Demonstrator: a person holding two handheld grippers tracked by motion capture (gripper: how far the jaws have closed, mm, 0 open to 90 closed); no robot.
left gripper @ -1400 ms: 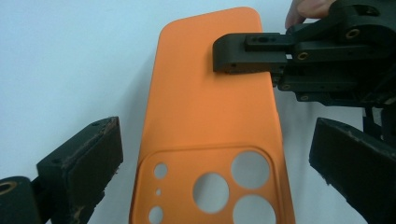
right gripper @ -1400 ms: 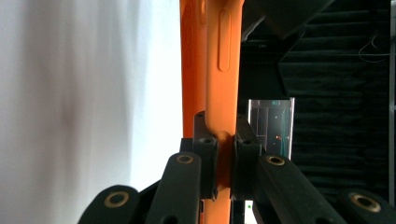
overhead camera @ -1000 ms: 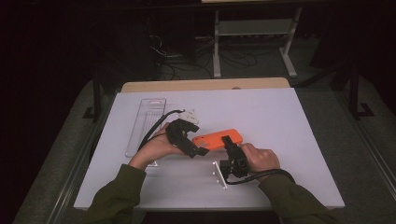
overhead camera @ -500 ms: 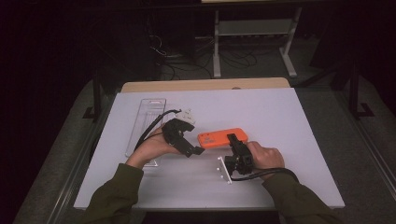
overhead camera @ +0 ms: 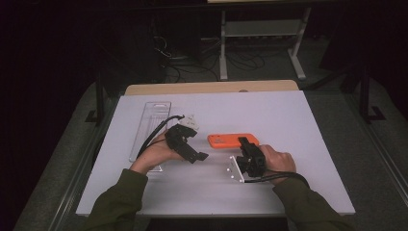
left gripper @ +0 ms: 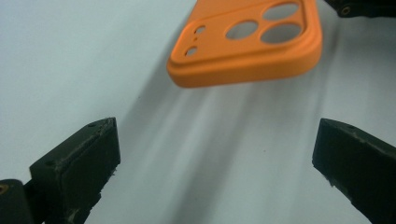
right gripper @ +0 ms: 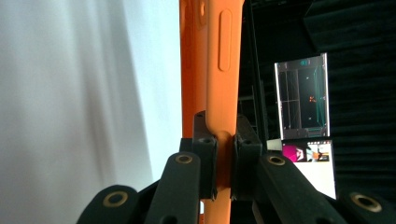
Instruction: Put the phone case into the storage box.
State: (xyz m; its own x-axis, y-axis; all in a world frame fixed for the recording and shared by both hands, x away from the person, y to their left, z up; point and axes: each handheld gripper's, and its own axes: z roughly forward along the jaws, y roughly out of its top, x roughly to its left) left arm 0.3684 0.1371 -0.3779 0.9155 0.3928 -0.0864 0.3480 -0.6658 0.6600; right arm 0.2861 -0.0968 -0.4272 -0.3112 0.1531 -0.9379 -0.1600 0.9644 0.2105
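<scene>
**Orange phone case pinched in right gripper, left gripper wide open**

Phone case (overhead camera: pixel 231 140) sits near centre of the white counter (overhead camera: pixel 288 120), orange, long axis running 9-to-3 in the high view. Camera-hole end points to 9 o'clock; in the left gripper view that end (left gripper: pixel 247 44) shows three round cut-outs plus small holes, shadow on the counter beneath it.

Right gripper (overhead camera: pixel 245 144) is at the case's 3 o'clock end, coming from approx 5 o'clock, jaws clamped narrow on the case edge. Right gripper view: case (right gripper: pixel 219 70) runs straight up between the two black jaws, side-button bump visible, pads pressing both faces. Right hand (overhead camera: pixel 276 159) wraps the gripper body; cable loops back toward the sleeve.

Left gripper (overhead camera: pixel 204 156) lies at approx 8 o'clock of the case, near but apart, jaws spread wide w/ nothing between them. Left hand (overhead camera: pixel 159 151) behind it.

Farther out: clear plastic tray (overhead camera: pixel 149 125) at 9 o'clock of the case, beyond the left hand. Small white bracket (overhead camera: pixel 234 168) just at 6 o'clock of the case, beside the right gripper. Wooden edge (overhead camera: pixel 211 87) at the counter's 12 o'clock side.
</scene>
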